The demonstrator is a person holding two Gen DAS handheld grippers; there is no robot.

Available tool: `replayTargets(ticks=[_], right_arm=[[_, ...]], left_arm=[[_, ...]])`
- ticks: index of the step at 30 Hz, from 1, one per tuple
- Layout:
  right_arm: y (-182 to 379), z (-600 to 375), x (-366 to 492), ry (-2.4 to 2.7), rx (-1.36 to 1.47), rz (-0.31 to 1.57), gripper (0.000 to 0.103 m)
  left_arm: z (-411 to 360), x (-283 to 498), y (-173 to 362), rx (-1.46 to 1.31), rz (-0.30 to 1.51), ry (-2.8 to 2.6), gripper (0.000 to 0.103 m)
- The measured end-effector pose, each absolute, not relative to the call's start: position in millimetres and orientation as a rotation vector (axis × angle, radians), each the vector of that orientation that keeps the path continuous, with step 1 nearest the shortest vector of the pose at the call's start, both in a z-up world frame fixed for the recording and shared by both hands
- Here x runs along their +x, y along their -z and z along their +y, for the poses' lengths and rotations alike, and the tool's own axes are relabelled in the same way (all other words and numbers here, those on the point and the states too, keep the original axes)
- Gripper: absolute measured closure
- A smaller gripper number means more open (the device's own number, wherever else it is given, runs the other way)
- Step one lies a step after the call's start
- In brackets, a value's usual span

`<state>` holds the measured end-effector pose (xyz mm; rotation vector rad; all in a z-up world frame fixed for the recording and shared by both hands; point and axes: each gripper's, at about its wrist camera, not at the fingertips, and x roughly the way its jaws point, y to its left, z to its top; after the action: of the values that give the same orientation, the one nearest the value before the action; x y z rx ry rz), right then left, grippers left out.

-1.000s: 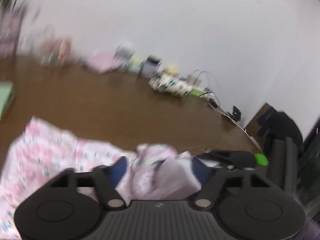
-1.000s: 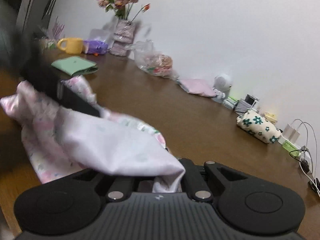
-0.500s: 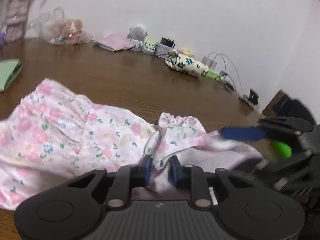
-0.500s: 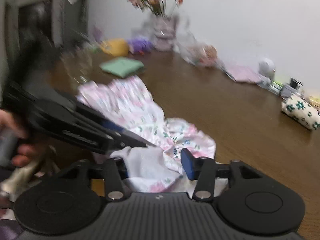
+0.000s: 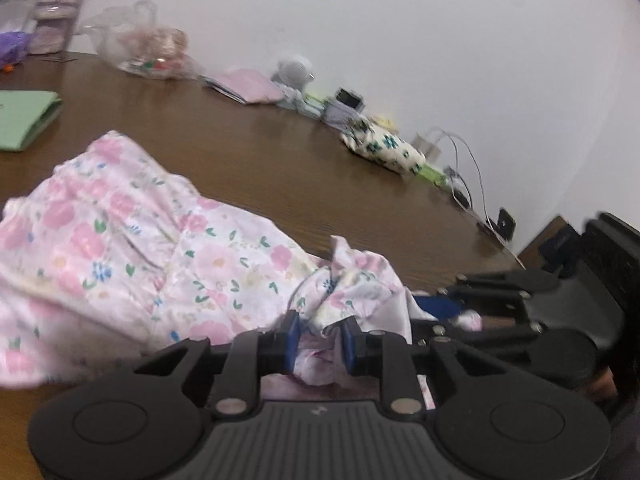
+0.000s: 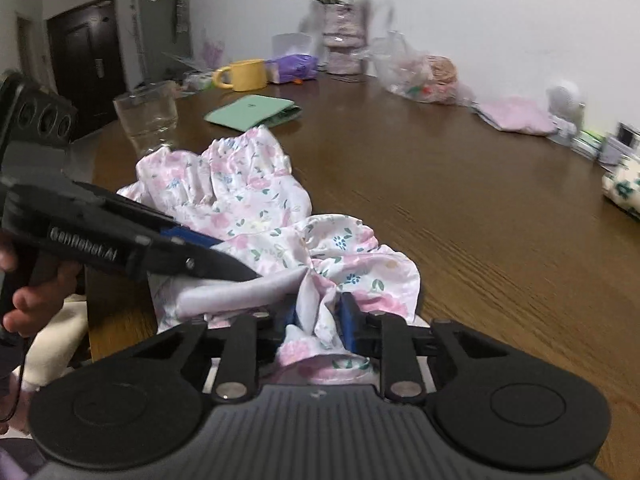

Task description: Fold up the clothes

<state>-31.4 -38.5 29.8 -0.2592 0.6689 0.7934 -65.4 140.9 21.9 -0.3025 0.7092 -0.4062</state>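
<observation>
Now both clamped on floral garment (image 5: 168,256): left tool (image 5: 318,338) pinching bunched cloth at six o'clock, right tool (image 6: 318,320) just closing on cloth likewise, over bench (image 6: 460,208).

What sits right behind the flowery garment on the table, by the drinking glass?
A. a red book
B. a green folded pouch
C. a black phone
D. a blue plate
B: in the right wrist view a green pouch lies flat just beyond the garment, near the glass.

Pink floral garment (image 5: 132,240) (image 6: 256,208) crumpled on wooden table, near edge bunched, white lining showing.
</observation>
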Motion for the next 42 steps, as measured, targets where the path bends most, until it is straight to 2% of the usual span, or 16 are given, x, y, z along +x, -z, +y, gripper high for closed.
replayTargets(ticks=[8, 13, 14, 17, 19, 20, 26, 29, 31, 32, 33, 35, 38, 42], right_arm=[[-26, -90, -113, -0.469, -0.162, 0.651, 0.084], [-32, -87, -144, -0.393, -0.200, 0.610, 0.073], [-37, -90, -147, -0.407, -0.186, 0.598, 0.071], [-57, -116, -157, -0.471, -0.112, 0.535, 0.052], [-65, -132, -162, -0.512, -0.102, 0.484, 0.038], [-68, -140, -163, -0.529, -0.101, 0.462, 0.036], [-64, -169, -140, -0.500, 0.010, 0.490, 0.035], [-51, -168, -115, -0.496, 0.060, 0.534, 0.044], [-39, -164, -98, -0.481, 0.086, 0.582, 0.066], [-36, -162, -93, -0.486, 0.111, 0.591, 0.070], [-33, -161, -88, -0.492, 0.135, 0.599, 0.079], [-27, -158, -79, -0.503, 0.184, 0.617, 0.093], [-34, -167, -78, -0.563, 0.324, 0.592, 0.095], [-27, -171, -62, -0.529, 0.392, 0.647, 0.095]], left_arm=[[27, -19, -34, -0.058, 0.800, 0.684, 0.080], [-2, 4, -38, -0.029, 0.853, 0.766, 0.080], [3, 5, -40, -0.046, 0.851, 0.756, 0.077], [39, -9, -47, -0.113, 0.747, 0.707, 0.044], [63, -22, -52, -0.172, 0.696, 0.678, 0.044], [73, -29, -55, -0.202, 0.683, 0.663, 0.044], [75, -77, -62, -0.283, 0.690, 0.645, 0.044], [64, -78, -50, -0.317, 0.742, 0.611, 0.048], [57, -74, -40, -0.341, 0.780, 0.580, 0.066], [54, -69, -34, -0.362, 0.807, 0.566, 0.086], [54, -65, -31, -0.391, 0.811, 0.560, 0.095], [59, -64, -35, -0.449, 0.752, 0.604, 0.096], [63, -61, -43, -0.497, 0.678, 0.662, 0.096], [56, -41, -16, -0.502, 0.770, 0.585, 0.099]])
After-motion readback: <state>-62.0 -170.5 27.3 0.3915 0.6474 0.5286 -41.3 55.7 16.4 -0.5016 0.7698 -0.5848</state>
